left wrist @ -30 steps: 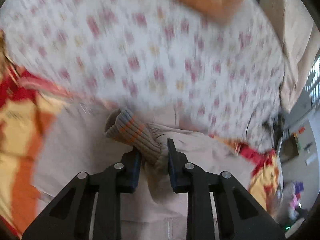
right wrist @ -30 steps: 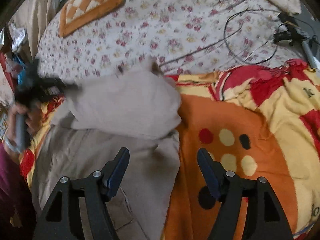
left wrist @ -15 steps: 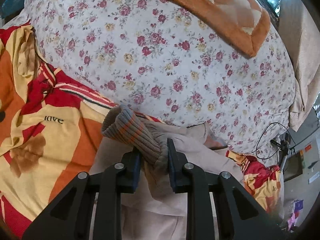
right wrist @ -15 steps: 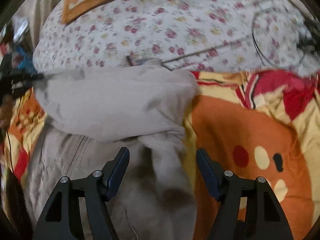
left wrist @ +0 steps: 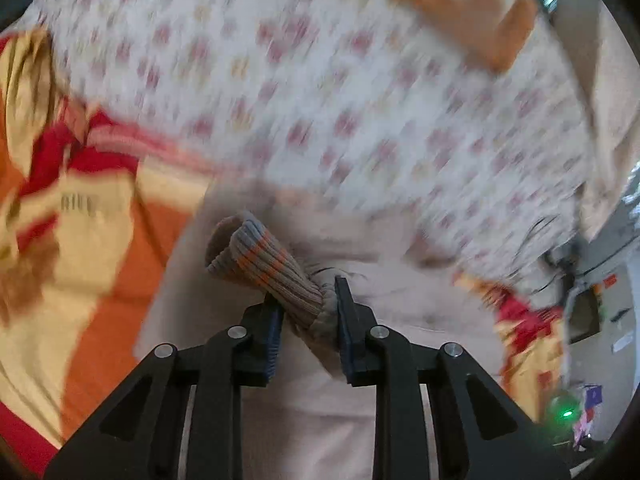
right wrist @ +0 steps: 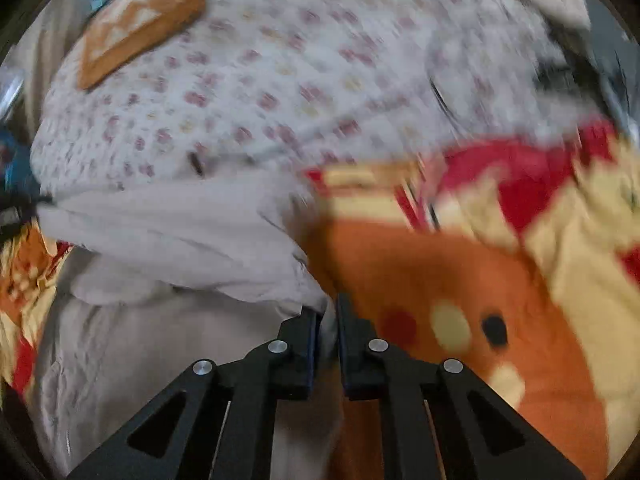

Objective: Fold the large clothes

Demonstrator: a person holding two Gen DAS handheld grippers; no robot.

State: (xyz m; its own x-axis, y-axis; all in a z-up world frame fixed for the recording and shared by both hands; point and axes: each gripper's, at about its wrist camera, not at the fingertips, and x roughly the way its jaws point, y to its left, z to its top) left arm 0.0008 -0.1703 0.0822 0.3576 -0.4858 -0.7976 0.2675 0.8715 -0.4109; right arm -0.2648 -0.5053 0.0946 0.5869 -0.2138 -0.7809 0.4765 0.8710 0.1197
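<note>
A beige garment (left wrist: pixel 360 360) lies partly folded on a bright blanket. My left gripper (left wrist: pixel 308 312) is shut on the sleeve's ribbed grey cuff with orange stripes (left wrist: pixel 256 256), which sticks out up and left past the pads. In the right wrist view the garment (right wrist: pixel 172 232) has a folded layer across its upper part. My right gripper (right wrist: pixel 328 320) is at its right edge. Its jaws are closing, and a fold of the beige cloth is pinched between the pads. Both views are blurred by motion.
An orange, yellow and red blanket (right wrist: pixel 460 280) lies under the garment and also shows in the left wrist view (left wrist: pixel 80 260). Beyond it are a floral sheet (right wrist: pixel 280 80), an orange checked cushion (right wrist: pixel 140 20) and a dark cable (right wrist: pixel 440 96).
My right gripper's wide-open jaws have come together on the garment's right edge. Both grippers have dropped closer to the bed. The left one still holds the cuff.
</note>
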